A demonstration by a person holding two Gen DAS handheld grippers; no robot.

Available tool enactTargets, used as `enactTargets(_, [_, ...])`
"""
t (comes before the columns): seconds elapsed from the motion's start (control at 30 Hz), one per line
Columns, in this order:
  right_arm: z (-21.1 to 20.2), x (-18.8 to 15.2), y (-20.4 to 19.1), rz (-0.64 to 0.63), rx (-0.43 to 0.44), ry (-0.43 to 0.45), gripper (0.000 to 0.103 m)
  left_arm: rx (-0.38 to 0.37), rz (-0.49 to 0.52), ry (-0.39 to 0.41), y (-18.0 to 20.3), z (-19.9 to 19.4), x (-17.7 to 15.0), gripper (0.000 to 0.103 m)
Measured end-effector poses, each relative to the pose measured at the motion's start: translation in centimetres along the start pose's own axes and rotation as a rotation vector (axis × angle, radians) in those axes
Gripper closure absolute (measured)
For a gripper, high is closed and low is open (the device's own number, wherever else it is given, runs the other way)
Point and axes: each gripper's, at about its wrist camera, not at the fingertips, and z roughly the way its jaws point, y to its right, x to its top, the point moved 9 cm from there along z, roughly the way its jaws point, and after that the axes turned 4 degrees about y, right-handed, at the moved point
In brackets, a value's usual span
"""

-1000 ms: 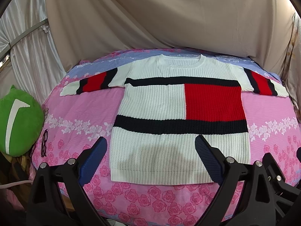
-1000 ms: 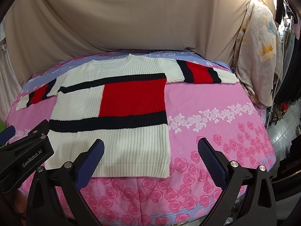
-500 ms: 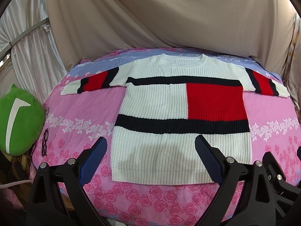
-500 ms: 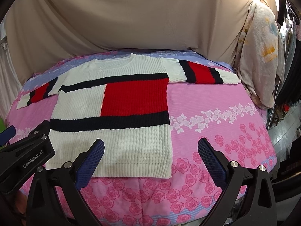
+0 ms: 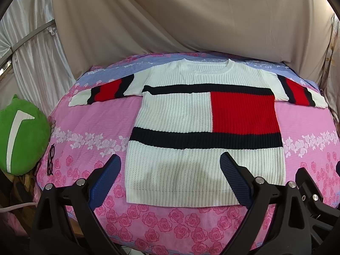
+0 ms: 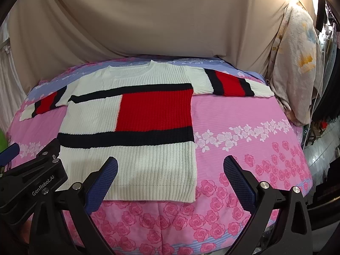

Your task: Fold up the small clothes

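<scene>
A white knit sweater with a red block and dark navy bands lies flat, face up, on the pink rose-print bed cover, both sleeves spread out sideways. It also shows in the right wrist view. My left gripper is open and empty, hovering above the sweater's hem near the front edge. My right gripper is open and empty over the hem's right corner. The left gripper's black body shows at the lower left of the right wrist view.
A green plush cushion and a pair of glasses lie at the bed's left edge. Beige cloth hangs behind the bed. A pale floral garment hangs at the right. The bed's front edge drops off below the grippers.
Both views have shifted slightly toward the sweater, which looks a little nearer. The sweater has not moved and both grippers stay open.
</scene>
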Motion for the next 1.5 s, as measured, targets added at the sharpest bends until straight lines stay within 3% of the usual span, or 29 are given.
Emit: enactTargets(1.5, [0.01,-0.04,0.24,0.002,0.0,-0.003,0.005,-0.001,0.002,-0.011,0.43,0.18,-0.43,0.011])
